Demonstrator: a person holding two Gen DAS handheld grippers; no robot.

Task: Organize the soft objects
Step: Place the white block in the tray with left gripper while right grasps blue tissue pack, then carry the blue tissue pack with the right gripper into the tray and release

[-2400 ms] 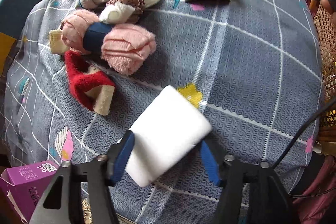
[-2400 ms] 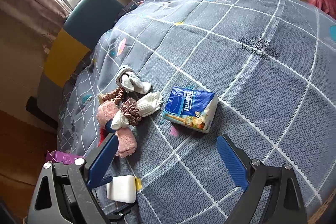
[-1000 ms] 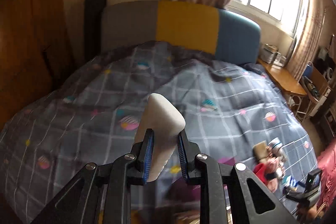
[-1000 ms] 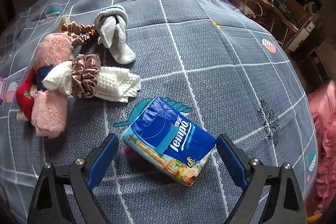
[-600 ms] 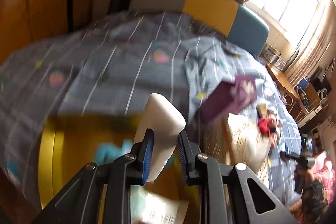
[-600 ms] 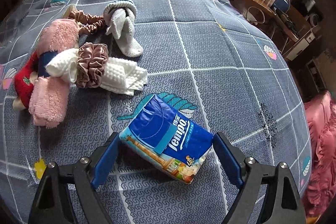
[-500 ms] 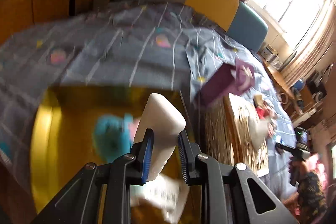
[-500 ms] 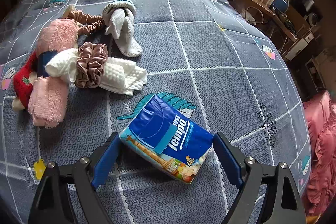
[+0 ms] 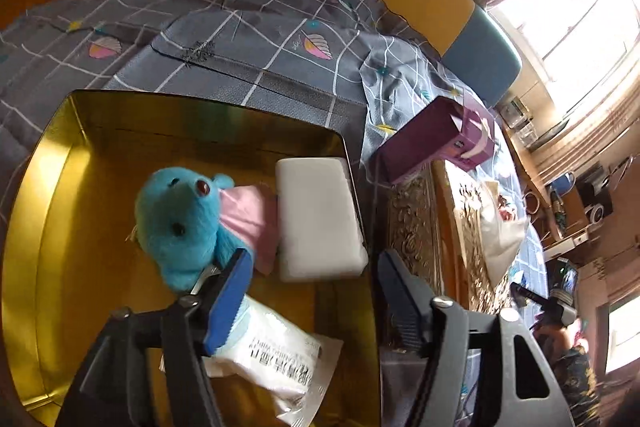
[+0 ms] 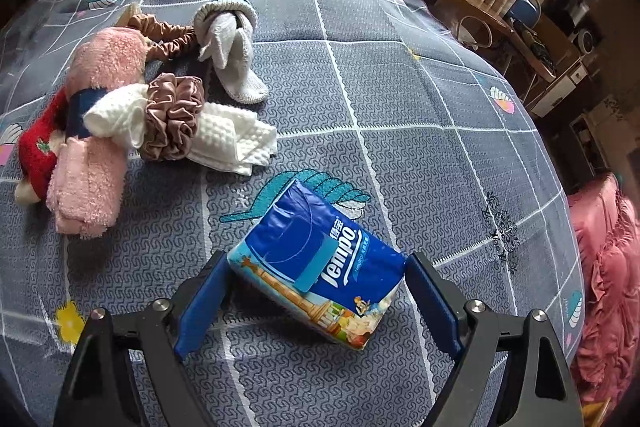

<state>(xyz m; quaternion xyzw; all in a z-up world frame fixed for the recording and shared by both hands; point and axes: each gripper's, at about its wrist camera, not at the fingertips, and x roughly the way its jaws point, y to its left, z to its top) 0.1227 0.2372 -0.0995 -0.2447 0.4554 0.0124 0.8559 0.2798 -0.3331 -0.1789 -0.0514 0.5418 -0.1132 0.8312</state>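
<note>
Hovering over a gold metal tin [image 9: 56, 155], the left gripper [image 9: 316, 267] stands spread wide with nothing between its blue pads, a white sponge block [image 9: 320, 215] lying just ahead of it against the tin's right wall. A blue plush toy [image 9: 180, 223] rests beside the left finger, touching a pink cloth [image 9: 248, 219] that lies between the toy and the sponge, while a white plastic packet [image 9: 272, 359] sits under the gripper. A purple carton [image 9: 436, 143] lies beyond the tin to the right. On the grey checked bedspread [image 10: 400, 107], the right gripper [image 10: 316, 283] brackets a blue Tempo tissue pack [image 10: 320, 259], pads at each end; whether they press it cannot be told. Ahead and left lie a white waffle cloth [image 10: 232, 139], a brown scrunchie [image 10: 172, 115], a rolled pink towel [image 10: 88, 187] and a grey sock [image 10: 232, 59].
</note>
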